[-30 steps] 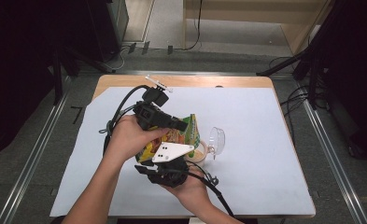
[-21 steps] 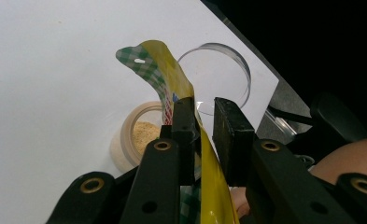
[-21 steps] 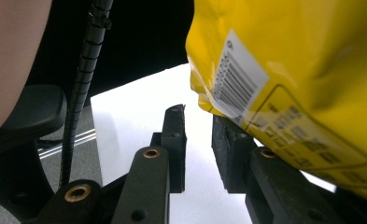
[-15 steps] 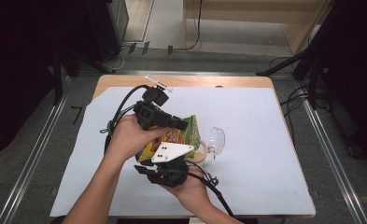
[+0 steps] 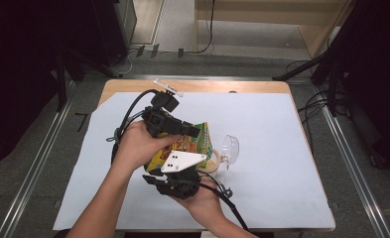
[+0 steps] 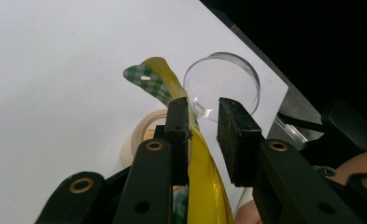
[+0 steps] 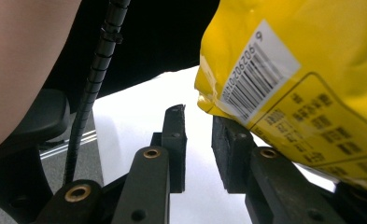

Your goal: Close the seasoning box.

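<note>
Left gripper [image 6: 203, 119]: jaws just been opening, part-open, the yellow crinkled snack bag [image 6: 204, 186] between them against one pad. Bag above white table sheet [image 5: 282, 163], beside clear plastic cup [image 5: 230, 148]. Right gripper [image 7: 199, 122]: narrow gap, apparently empty.

the snack bag [image 5: 190, 144] sits near the middle of the surface [image 5: 282, 163], a little toward its near edge. the clear lid [image 5: 230, 148] stands just right of the bag, with the tape roll [image 5: 211, 161] before the lid, beside the bag's right edge.
</note>
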